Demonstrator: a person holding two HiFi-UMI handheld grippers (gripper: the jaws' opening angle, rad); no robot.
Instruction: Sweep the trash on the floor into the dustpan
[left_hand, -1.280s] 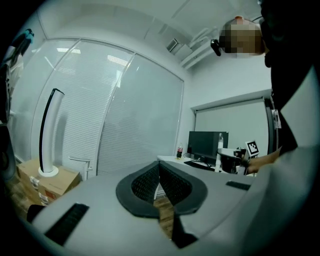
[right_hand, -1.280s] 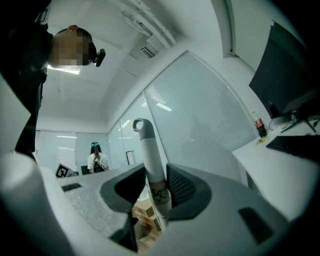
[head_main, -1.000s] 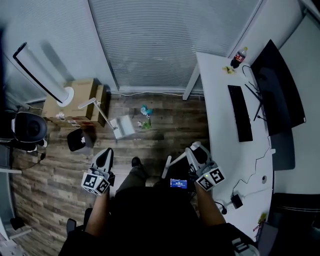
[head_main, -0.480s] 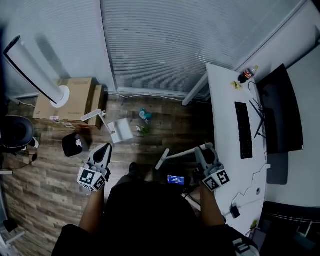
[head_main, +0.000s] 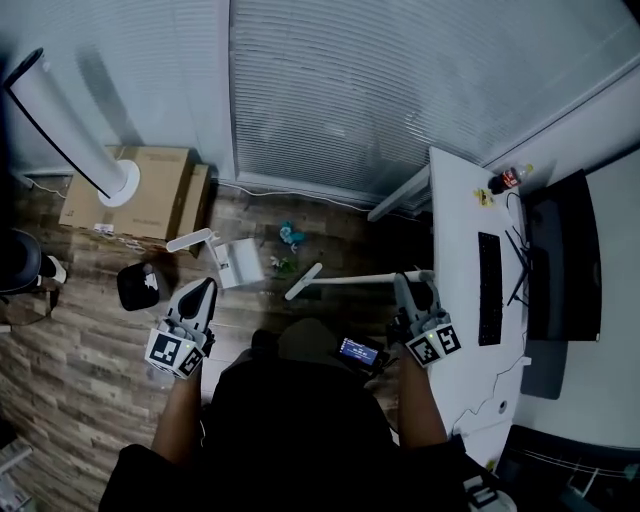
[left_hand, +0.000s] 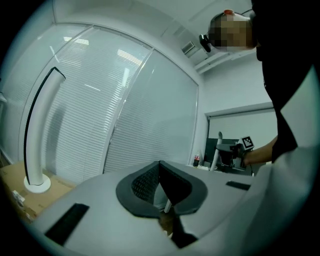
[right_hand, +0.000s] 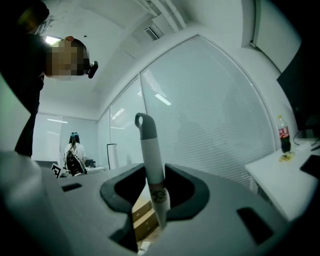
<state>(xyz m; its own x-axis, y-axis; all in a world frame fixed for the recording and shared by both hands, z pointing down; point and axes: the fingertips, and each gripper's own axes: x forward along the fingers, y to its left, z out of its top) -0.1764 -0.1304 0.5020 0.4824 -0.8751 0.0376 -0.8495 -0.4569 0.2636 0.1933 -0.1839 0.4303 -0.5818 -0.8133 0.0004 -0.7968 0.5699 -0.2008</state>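
Observation:
Teal and green bits of trash lie on the wooden floor below the blinds. To their left the white long-handled dustpan stands on the floor. My left gripper hangs just short of it, apart from its handle, jaws shut; a thin white rod shows in the slit below the tips. My right gripper is shut on the white broom handle, whose grey loop end points up in that view. In the head view the broom handle lies leftward. The brush head is hidden.
A black bin and a cardboard box stand left of the dustpan, with a white loop fan behind. A white desk with keyboard, monitor and bottle runs along the right. Another person stands far off.
Both grippers have moved forward, nearer the dustpan and trash. The broom handle has swung from slanting back towards me to lying level and leftward. The dustpan and trash lie where they were.

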